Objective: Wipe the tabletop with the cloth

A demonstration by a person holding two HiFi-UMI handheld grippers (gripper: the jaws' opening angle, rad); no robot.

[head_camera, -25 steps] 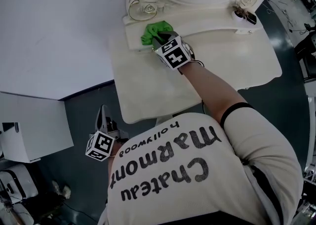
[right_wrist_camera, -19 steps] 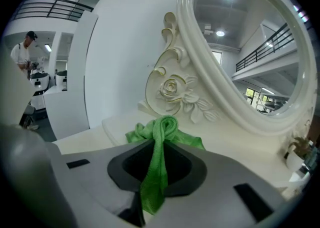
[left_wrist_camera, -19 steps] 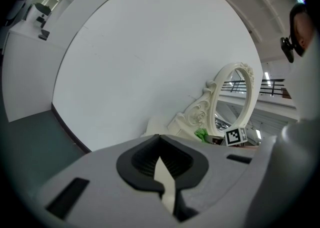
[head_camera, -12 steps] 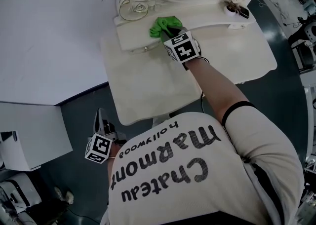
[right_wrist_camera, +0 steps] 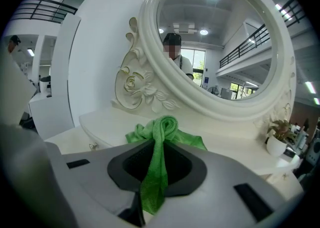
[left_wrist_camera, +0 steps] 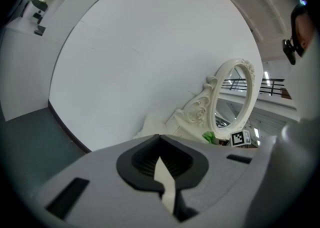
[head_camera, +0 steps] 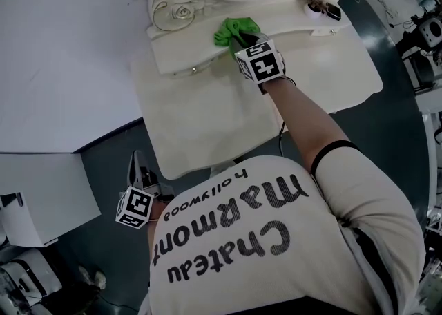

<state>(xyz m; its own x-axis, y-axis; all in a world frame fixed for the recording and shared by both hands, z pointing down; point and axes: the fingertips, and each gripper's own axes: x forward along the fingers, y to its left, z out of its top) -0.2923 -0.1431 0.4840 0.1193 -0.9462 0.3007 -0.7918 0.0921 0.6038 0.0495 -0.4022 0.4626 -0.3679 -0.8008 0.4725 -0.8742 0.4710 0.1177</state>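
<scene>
A green cloth (head_camera: 235, 30) lies bunched on the raised shelf of the cream dressing table (head_camera: 207, 120), just under the oval mirror frame. My right gripper (head_camera: 245, 43) is shut on the green cloth (right_wrist_camera: 159, 144), a fold of which runs back between the jaws in the right gripper view. My left gripper (head_camera: 140, 168) hangs low beside the person's body, off the table's near left corner. In the left gripper view the left gripper (left_wrist_camera: 162, 172) is shut with nothing in it.
The ornate mirror (right_wrist_camera: 215, 47) stands on the shelf behind the cloth. A small potted plant (right_wrist_camera: 276, 139) sits at the shelf's right end, with a dark object (head_camera: 332, 10) there too. A drawer knob (head_camera: 194, 70) shows on the shelf front. A white wall (head_camera: 62, 51) borders the table's left.
The right gripper has slid the green cloth to the right along the shelf. The left gripper has stayed low at the person's side.
</scene>
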